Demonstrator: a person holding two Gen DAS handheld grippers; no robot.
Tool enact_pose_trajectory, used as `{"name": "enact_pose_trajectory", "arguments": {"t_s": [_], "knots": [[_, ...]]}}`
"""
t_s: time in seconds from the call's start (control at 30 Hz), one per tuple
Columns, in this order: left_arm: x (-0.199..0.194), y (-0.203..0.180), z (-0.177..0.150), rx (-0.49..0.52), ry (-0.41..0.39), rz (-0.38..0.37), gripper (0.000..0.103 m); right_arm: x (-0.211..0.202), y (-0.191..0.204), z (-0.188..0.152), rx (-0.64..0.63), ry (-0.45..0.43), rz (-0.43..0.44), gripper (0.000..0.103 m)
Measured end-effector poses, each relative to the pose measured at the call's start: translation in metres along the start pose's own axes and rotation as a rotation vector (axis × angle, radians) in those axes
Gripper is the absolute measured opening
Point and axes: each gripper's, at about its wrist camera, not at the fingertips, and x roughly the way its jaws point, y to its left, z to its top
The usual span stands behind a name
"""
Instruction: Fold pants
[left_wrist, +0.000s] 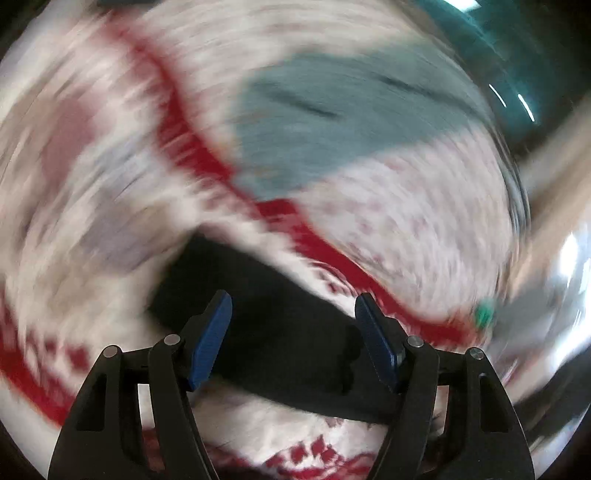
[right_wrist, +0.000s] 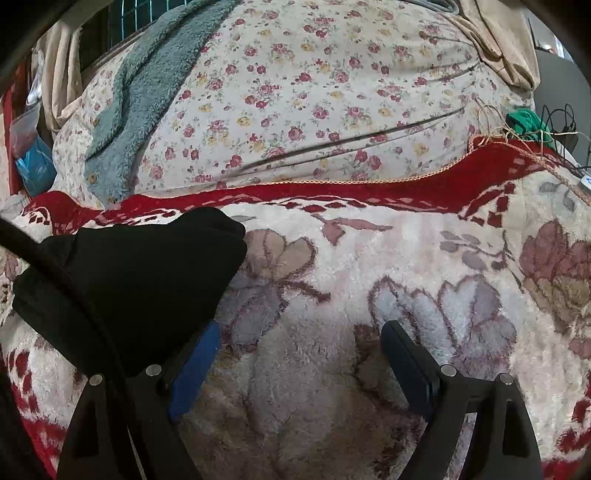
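The black pants (right_wrist: 144, 280) lie bunched on a plush floral blanket (right_wrist: 406, 258) at the left of the right wrist view. My right gripper (right_wrist: 301, 334) is open and empty, just right of the pants; its left finger sits against their edge. In the left wrist view, which is badly motion-blurred, the black pants (left_wrist: 273, 332) lie between and beyond the open fingers of my left gripper (left_wrist: 293, 306). Nothing is held in it.
A red border (right_wrist: 369, 188) edges the blanket. Behind it lie a floral quilt (right_wrist: 314, 92) and a grey-green fleece garment (right_wrist: 147, 85). A green cord and wires (right_wrist: 524, 122) sit at the right. A beige cloth (right_wrist: 498, 40) hangs at the upper right.
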Motion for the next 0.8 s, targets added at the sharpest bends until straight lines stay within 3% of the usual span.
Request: {"name": "enact_pose_trajectory", "arguments": {"t_s": [0.07, 0.17, 0.33, 0.43, 0.57, 0.73, 0.77, 0.8], "knots": [[0.001, 0.059, -0.001, -0.257, 0.044, -0.100, 0.070, 0.000, 0.000, 0.000, 0.000, 0.000, 0.000, 0.087], [0.013, 0.098, -0.017, -0.429, 0.087, -0.159, 0.070, 0.000, 0.000, 0.000, -0.001, 0.000, 0.000, 0.087], [0.038, 0.105, -0.025, -0.484, 0.109, -0.180, 0.070, 0.001, -0.001, 0.000, 0.001, 0.002, 0.002, 0.087], [0.057, 0.108, -0.018, -0.495, 0.095, -0.231, 0.070, 0.001, -0.001, 0.000, 0.001, 0.002, 0.002, 0.087], [0.068, 0.118, -0.016, -0.528, 0.067, -0.226, 0.070, 0.001, -0.001, 0.000, 0.003, 0.002, 0.004, 0.087], [0.074, 0.116, -0.010, -0.496, 0.047, -0.219, 0.068, 0.002, -0.001, -0.001, 0.004, 0.002, 0.004, 0.087], [0.075, 0.114, -0.011, -0.477, 0.044, -0.211, 0.061, 0.002, -0.001, -0.001, 0.004, 0.002, 0.004, 0.087], [0.076, 0.112, -0.011, -0.453, 0.048, -0.193, 0.047, 0.002, -0.001, -0.001, 0.003, 0.002, 0.003, 0.087]]}}
